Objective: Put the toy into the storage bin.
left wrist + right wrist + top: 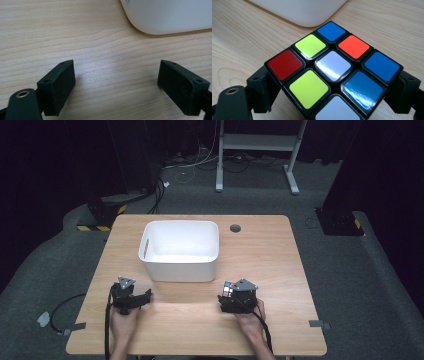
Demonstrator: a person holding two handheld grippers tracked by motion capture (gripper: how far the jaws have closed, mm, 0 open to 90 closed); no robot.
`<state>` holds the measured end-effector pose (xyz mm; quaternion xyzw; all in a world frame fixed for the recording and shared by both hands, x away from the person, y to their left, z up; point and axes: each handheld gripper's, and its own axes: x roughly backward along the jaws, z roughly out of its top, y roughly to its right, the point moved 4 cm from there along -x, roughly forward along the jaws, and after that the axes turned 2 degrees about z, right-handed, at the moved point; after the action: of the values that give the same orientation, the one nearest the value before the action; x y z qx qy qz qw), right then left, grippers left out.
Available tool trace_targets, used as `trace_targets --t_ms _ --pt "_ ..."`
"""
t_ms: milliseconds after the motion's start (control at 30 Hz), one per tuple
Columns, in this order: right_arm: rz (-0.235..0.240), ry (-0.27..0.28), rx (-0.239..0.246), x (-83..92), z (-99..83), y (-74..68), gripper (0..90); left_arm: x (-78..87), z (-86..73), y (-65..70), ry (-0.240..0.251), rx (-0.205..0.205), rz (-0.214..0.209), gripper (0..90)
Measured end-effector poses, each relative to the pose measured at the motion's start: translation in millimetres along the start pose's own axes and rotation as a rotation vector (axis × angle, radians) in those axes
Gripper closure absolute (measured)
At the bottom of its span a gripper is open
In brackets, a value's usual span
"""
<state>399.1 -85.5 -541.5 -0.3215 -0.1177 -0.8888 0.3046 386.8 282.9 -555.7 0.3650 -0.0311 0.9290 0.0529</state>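
Sitting corner-forward between right gripper (332, 100): puzzle cube (333, 67).

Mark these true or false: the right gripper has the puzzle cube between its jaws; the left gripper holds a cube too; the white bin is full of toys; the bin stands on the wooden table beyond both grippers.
1. The right gripper has the puzzle cube between its jaws. True: a jaw sits against each side of the cube.
2. The left gripper holds a cube too. False: its jaws stand apart over bare wood.
3. The white bin is full of toys. False: the high view shows nothing inside it.
4. The bin stands on the wooden table beyond both grippers. True.
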Motion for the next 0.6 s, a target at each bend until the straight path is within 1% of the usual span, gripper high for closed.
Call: trace_targets --t_ms 67,100,267,300,400,600 --pt "0.001 -0.003 -0.002 1.0 -0.5 -0.3 13.9 0.0 0.0 0.0 0.000 0.000 0.000 14.8" --pt "0.001 -0.012 0.019 4.2 -2.3 0.6 13.9 0.0 0.0 0.0 0.000 0.000 0.000 14.8" --pt "0.012 -0.020 0.017 11.2 -4.2 2.5 13.9 0.0 -0.1 0.1 -0.001 0.001 -0.001 14.8" --pt "0.021 -0.014 0.014 14.7 -4.1 2.8 13.9 0.0 0.0 0.0 0.000 0.000 0.000 14.8" --pt "0.028 -0.008 0.006 19.6 -3.9 4.1 13.8 0.0 -0.1 0.1 0.000 0.001 0.000 14.8" --pt "0.036 0.000 0.001 24.9 -3.7 5.4 13.9 0.1 -0.1 0.1 -0.001 0.001 0.000 14.8"
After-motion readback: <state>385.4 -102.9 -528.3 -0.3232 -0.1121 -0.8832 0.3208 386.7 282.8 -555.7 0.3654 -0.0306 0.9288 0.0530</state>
